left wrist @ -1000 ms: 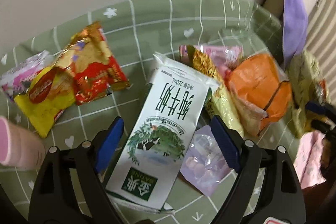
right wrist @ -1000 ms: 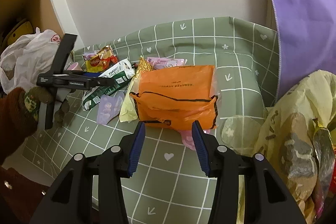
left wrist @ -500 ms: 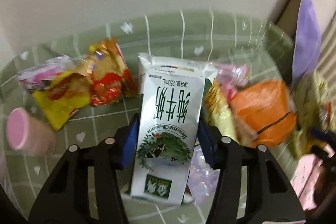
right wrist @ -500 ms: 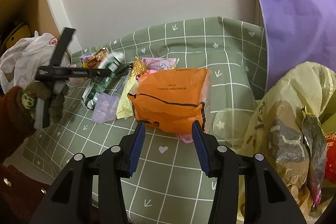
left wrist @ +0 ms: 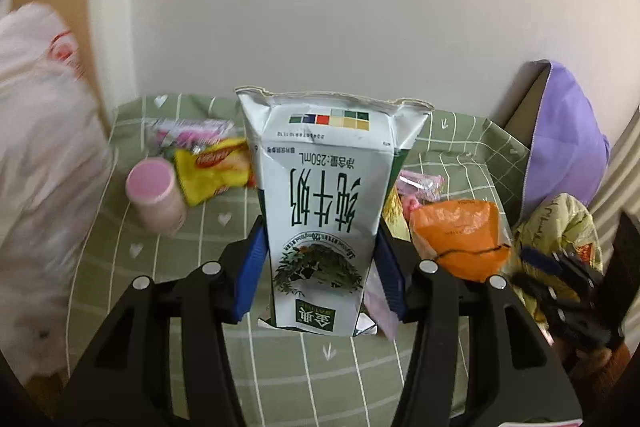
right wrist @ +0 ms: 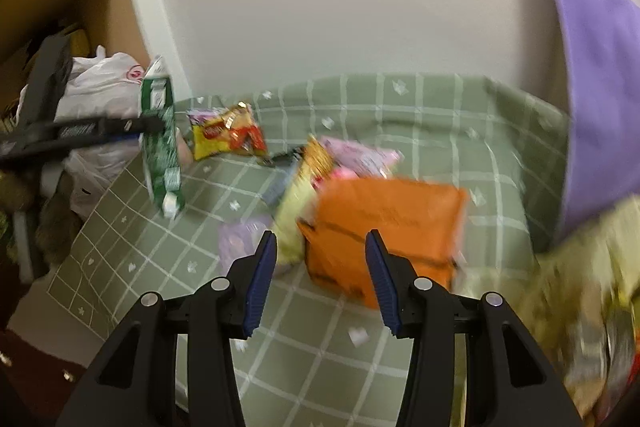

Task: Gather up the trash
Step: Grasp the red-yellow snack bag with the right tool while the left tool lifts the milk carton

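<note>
Left wrist view: the left gripper [left wrist: 320,263] clamps a white-and-green milk carton [left wrist: 324,211] between its blue pads, the jaws having just closed onto it — the carton is lifted clear of the green checked surface [left wrist: 192,251]. Behind it lie a yellow snack wrapper [left wrist: 212,171] and a pink cup [left wrist: 154,199], with an orange packet [left wrist: 460,239] to the right. In the right wrist view, the right gripper [right wrist: 320,279] hangs partly open and empty — just in front of that orange packet [right wrist: 384,231].
</note>
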